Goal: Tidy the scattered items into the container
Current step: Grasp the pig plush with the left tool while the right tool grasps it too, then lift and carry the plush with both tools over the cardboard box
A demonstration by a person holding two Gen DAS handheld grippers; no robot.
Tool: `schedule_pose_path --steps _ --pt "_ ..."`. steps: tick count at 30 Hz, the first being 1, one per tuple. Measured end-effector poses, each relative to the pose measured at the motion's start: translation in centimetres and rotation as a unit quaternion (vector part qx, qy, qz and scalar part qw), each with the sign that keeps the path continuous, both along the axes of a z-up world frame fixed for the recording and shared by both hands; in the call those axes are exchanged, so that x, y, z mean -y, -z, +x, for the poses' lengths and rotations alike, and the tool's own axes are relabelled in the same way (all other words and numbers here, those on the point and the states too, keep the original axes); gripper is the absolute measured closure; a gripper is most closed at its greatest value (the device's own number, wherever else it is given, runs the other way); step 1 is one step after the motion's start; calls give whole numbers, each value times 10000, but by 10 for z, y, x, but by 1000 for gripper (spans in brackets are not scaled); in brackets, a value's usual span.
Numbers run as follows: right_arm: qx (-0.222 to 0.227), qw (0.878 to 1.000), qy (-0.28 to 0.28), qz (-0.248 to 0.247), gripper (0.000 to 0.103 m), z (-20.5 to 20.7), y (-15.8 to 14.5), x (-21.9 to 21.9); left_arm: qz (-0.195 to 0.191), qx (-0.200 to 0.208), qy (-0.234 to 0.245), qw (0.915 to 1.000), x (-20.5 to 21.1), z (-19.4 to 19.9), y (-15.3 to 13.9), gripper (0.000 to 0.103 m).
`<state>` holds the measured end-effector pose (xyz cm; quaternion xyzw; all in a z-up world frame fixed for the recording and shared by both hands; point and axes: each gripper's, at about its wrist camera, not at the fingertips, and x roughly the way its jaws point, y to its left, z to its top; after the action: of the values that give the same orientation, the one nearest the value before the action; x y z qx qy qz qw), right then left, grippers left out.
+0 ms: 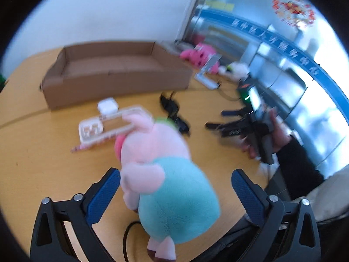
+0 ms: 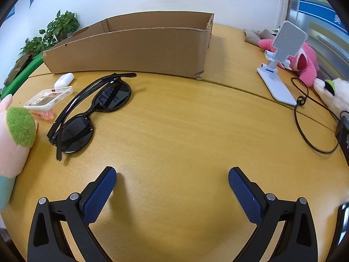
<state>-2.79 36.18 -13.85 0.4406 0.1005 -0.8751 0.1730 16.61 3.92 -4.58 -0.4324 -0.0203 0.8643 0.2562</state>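
Motion blur softens the plush pig (image 1: 165, 174) between the wide left claw (image 1: 175, 182); contact is unclear. The right claw (image 2: 172, 182) gapes wide over bare surface (image 2: 185, 131).

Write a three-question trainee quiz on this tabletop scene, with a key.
1. True or false: the brown cardboard box holds the black sunglasses.
2. What stands between the left hand-held gripper fingers?
3. The right hand-held gripper is: A) open, B) shut on the white phone stand.

Key: 1 false, they lie on the wooden table. 2 The pink plush pig in a teal dress. 3 A.
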Motion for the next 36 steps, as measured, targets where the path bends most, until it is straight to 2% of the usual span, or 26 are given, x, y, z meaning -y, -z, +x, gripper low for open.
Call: schedule_pose_path --steps 1,3,9,13,16,19,22,24,26,29,31,33,34,36 --pt "-2 10000 -4 0 0 4 0 1 -66 151 -133 9998 -1 -4 10 19" --pt "-1 10000 8 2 0 10 0 4 213 370 -241 9988 4 -7 19 20" --pt "16 9985 546 6 0 22 0 8 116 296 -266 9991 1 -8 21 20" --pt "227 9967 773 -55 0 29 -2 16 170 294 -282 9990 4 -7 19 20" --pt "275 9966 605 -495 0 44 -17 30 196 276 -294 9990 6 -6 21 20" --pt "4 9962 272 -829 0 62 -48 55 223 284 -313 9989 6 -7 22 20" --pt "-139 9890 -72 -1471 0 77 -79 78 282 319 -312 9986 6 -8 26 17" --pt "-63 9826 -263 -1837 0 81 -89 92 356 369 -320 9982 8 -9 30 15" --pt "146 9791 -432 -1984 0 83 -87 113 420 381 -327 9979 10 -9 32 15" --pt "539 9812 -578 -1758 0 82 -66 145 425 333 -326 9980 10 -7 32 15" --pt "864 9811 -554 -1638 5 81 -45 164 397 337 -369 9980 11 -6 34 15" --pt "1063 9752 -411 -1898 6 78 -35 166 551 387 -434 9968 17 -7 38 15" --pt "1200 9710 -394 -2029 10 76 -31 167 653 429 -454 9959 21 -7 39 16" --pt "1223 9700 -388 -2064 12 75 -28 170 766 468 -464 9949 25 -8 40 19"
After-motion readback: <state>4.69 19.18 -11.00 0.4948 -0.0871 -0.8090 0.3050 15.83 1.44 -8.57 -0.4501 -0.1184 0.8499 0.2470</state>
